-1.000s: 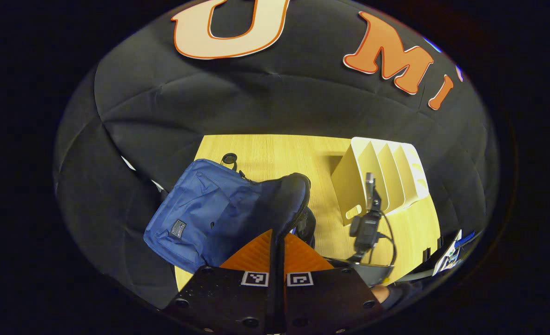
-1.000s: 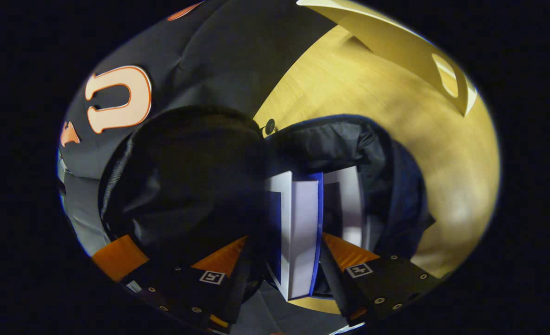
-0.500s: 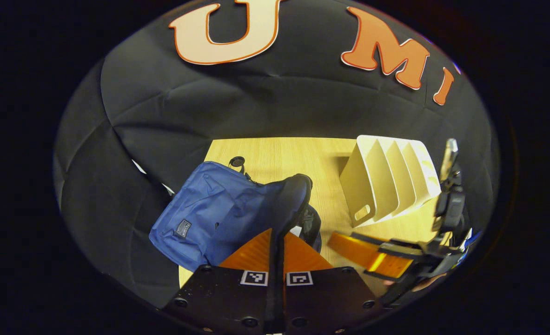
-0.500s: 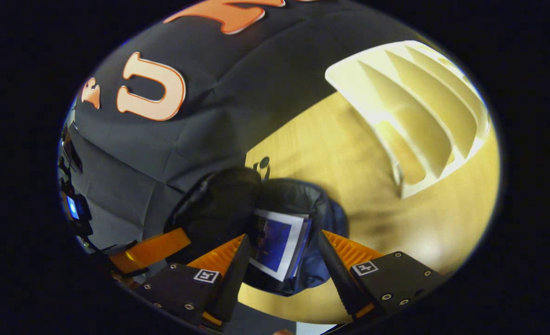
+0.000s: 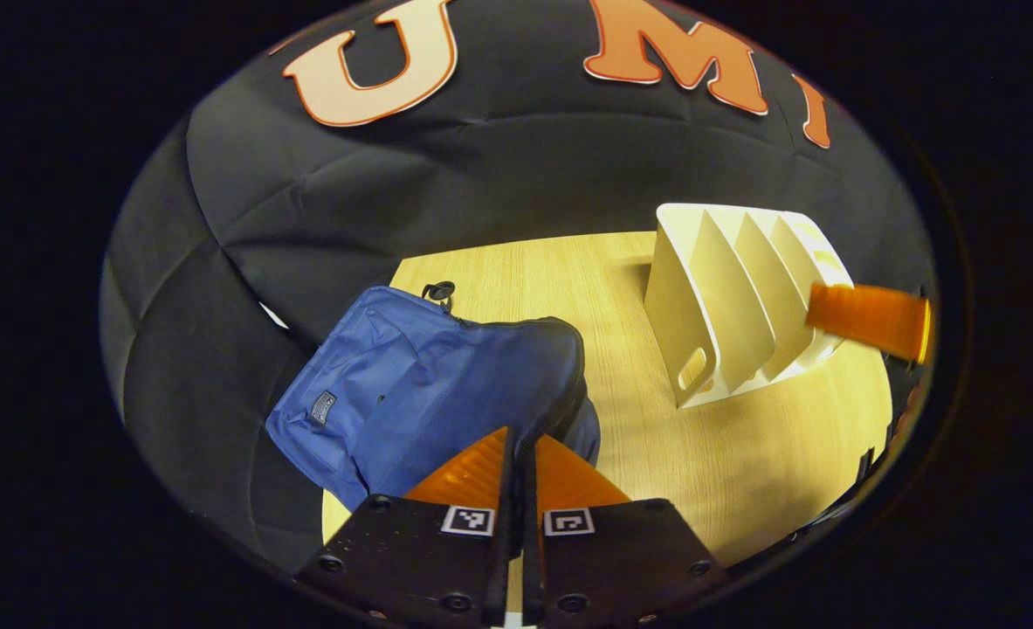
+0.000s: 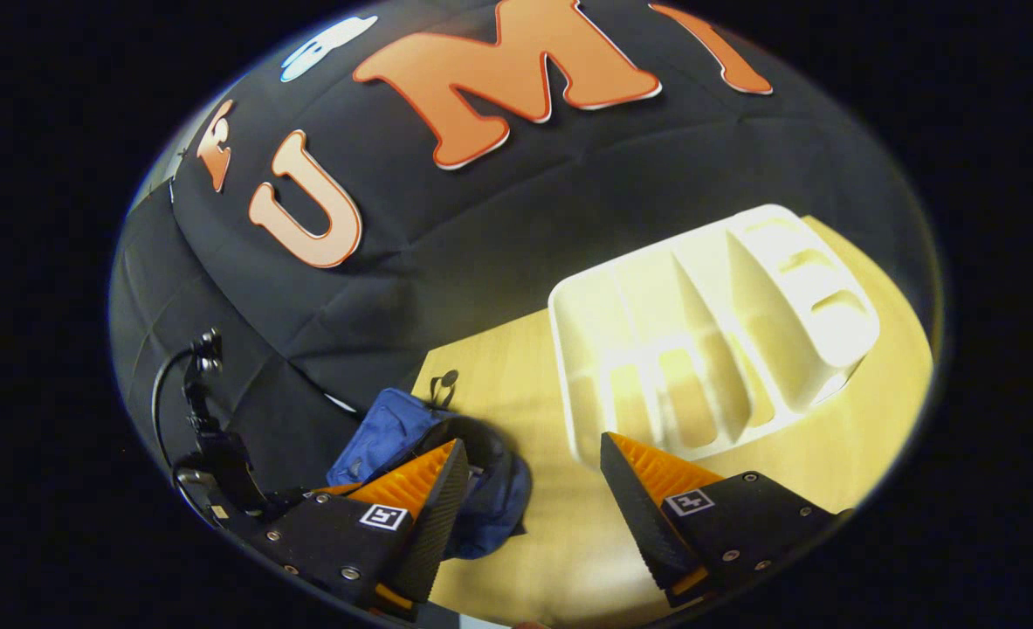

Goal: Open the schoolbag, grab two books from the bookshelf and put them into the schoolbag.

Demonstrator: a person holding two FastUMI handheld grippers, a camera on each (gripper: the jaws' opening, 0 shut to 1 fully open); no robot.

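The left gripper view is looking down close over the blue schoolbag (image 5: 429, 376); the right gripper view is looking from higher up — both are sharing the bag, the white bookshelf (image 6: 708, 323) and the table (image 5: 743, 445).

Booth interior: dark cloth wall w/ light wood table.

Wall (image 5: 499, 175) = black fabric, quilted look, creased along seams, wraps behind & to the side of the table in both views. Table (image 5: 743, 454) = pale yellow wood-grain top, far edge butts against the cloth. Lighting: warm, from above; bright glare patch on the tabletop (image 6: 830, 454) in right gripper view, soft shadows on the wood. Floor not visible.
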